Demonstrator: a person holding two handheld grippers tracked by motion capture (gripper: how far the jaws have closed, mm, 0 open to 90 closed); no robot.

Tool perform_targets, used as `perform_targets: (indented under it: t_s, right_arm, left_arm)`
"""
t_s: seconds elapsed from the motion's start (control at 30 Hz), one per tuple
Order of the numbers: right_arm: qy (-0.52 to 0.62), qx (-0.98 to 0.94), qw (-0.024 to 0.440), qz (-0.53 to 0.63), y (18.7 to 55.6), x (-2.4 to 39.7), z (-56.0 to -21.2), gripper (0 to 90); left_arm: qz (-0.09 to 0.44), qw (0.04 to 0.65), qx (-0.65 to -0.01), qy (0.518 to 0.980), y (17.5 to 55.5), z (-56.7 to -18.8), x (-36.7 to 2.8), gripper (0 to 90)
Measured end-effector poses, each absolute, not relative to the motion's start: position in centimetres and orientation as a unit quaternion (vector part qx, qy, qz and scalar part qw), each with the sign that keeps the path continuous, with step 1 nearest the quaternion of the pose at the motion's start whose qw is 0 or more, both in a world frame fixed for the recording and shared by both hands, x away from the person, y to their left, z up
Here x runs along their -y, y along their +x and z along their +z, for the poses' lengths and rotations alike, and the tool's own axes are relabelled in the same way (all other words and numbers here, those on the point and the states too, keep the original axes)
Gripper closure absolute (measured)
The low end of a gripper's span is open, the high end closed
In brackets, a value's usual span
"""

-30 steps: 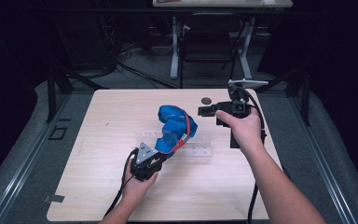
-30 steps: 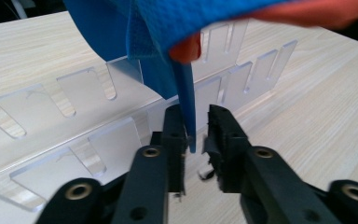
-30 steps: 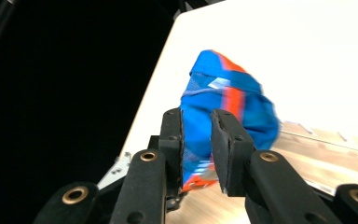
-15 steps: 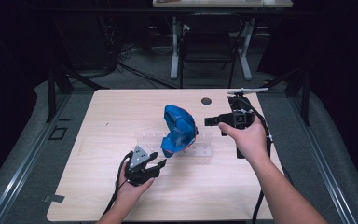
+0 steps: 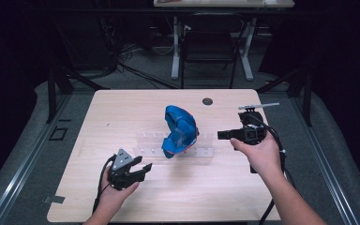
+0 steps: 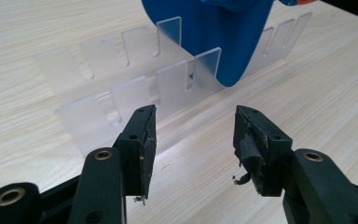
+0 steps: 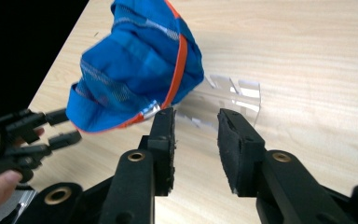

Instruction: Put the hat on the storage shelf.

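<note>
A blue cap (image 5: 180, 130) with orange trim stands propped in a clear slotted acrylic rack (image 5: 145, 143) at the table's middle. In the left gripper view the rack (image 6: 135, 88) and the cap's blue brim (image 6: 214, 32) lie just beyond the jaws. My left gripper (image 5: 144, 169) sits near the front left, open and empty, pointing toward the rack; its jaws (image 6: 193, 135) stand wide apart. My right gripper (image 5: 220, 135) hovers right of the cap, open and empty. In the right gripper view the cap (image 7: 140, 65) sits ahead of the jaws (image 7: 196, 135), with the rack (image 7: 233, 95) behind.
A small dark round hole (image 5: 207, 101) marks the table near its far edge. The light wooden tabletop (image 5: 122, 112) has bare room left of the rack and along the front. The far side holds dark floor, chair legs and cables (image 5: 136, 70).
My left gripper let go of the cap and drew back toward the front left. My right gripper moved right and nearer, away from the cap. The cap now stands in the rack.
</note>
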State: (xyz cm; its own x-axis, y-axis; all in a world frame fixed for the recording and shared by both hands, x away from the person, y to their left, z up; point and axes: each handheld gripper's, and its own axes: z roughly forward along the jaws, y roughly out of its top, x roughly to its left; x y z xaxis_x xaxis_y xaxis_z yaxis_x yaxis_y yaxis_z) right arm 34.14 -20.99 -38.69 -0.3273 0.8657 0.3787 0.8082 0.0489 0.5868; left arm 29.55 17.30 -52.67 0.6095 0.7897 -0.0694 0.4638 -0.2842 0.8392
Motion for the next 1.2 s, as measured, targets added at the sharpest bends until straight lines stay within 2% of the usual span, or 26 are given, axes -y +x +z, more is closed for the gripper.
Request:
perform_targets:
  t_s: [0.57,0.9,1.2]
  right_arm:
    - [0.559,-0.745,0.112,0.346,31.9,22.0,-39.6,54.8]
    - [0.571,-0.736,0.097,0.350,31.3,22.4,-41.6,54.1]
    - [0.560,-0.736,0.136,0.356,29.6,22.5,-43.6,54.1]
  left_arm:
    - [0.178,0.442,-0.445,0.758,29.1,-53.1,-21.1,44.7]
    - [0.180,0.434,-0.454,0.758,28.5,-53.6,-22.5,43.6]
    - [0.187,0.431,-0.463,0.752,28.2,-54.6,-23.6,43.2]
